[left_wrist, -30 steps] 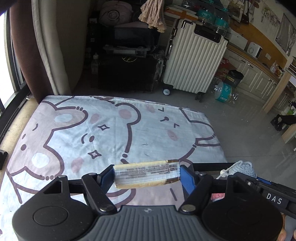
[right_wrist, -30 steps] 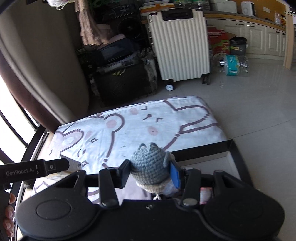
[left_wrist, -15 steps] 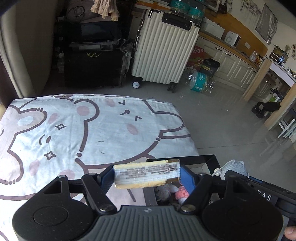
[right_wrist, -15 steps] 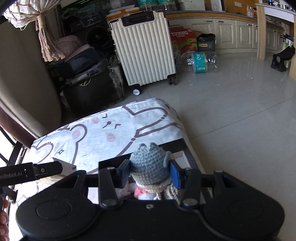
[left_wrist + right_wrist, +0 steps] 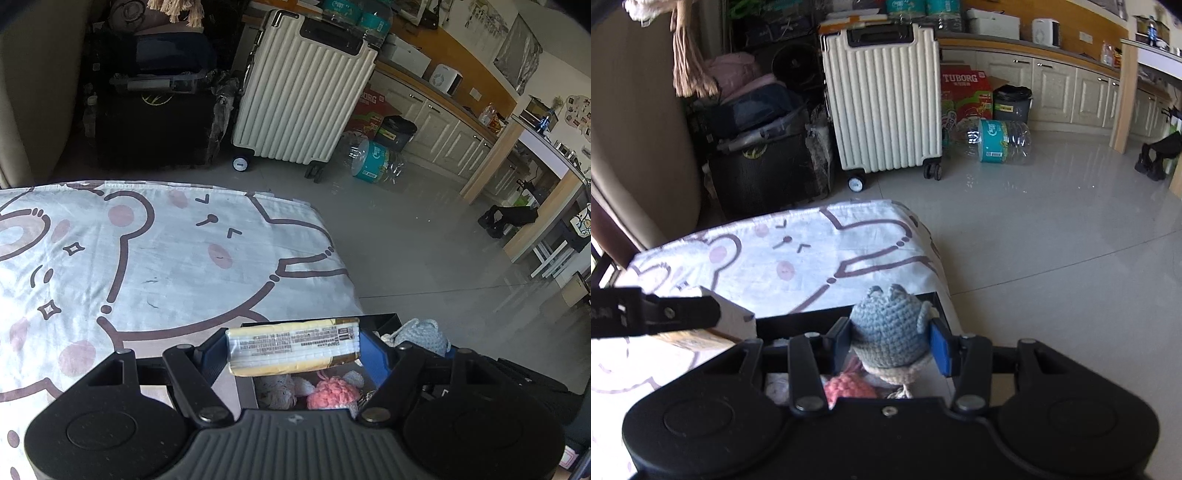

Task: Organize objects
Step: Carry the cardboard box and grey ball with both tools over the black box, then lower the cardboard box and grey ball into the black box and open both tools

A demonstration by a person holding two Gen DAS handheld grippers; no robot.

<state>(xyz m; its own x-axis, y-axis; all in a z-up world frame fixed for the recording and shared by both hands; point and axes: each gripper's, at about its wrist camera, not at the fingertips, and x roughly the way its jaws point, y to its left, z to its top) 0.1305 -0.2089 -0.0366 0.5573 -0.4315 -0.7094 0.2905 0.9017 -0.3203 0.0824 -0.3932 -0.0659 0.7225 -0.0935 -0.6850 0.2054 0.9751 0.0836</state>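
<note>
My left gripper [image 5: 293, 352] is shut on a flat yellow-and-white snack packet [image 5: 293, 347] and holds it over the left part of a black bin [image 5: 380, 319] at the bed's right edge. A pink crocheted toy [image 5: 332, 393] and pale crocheted toys lie in the bin. My right gripper [image 5: 890, 343] is shut on a blue-grey crocheted owl [image 5: 890, 326] and holds it above the same bin [image 5: 801, 321]. The owl also shows in the left wrist view [image 5: 421, 334]. The left gripper's finger [image 5: 665, 314] and the packet show at the left of the right wrist view.
The bin sits on a bed with a cartoon bear sheet [image 5: 147, 251]. Beyond the bed's far edge stand a cream suitcase [image 5: 299, 92], dark bags [image 5: 155, 122] and a water jug [image 5: 997, 142] on the grey tiled floor. Kitchen cabinets [image 5: 1071, 96] line the back wall.
Both grippers have moved to the right across the bed, each still holding its object. They now hang over the black bin, which has come into view beneath them.
</note>
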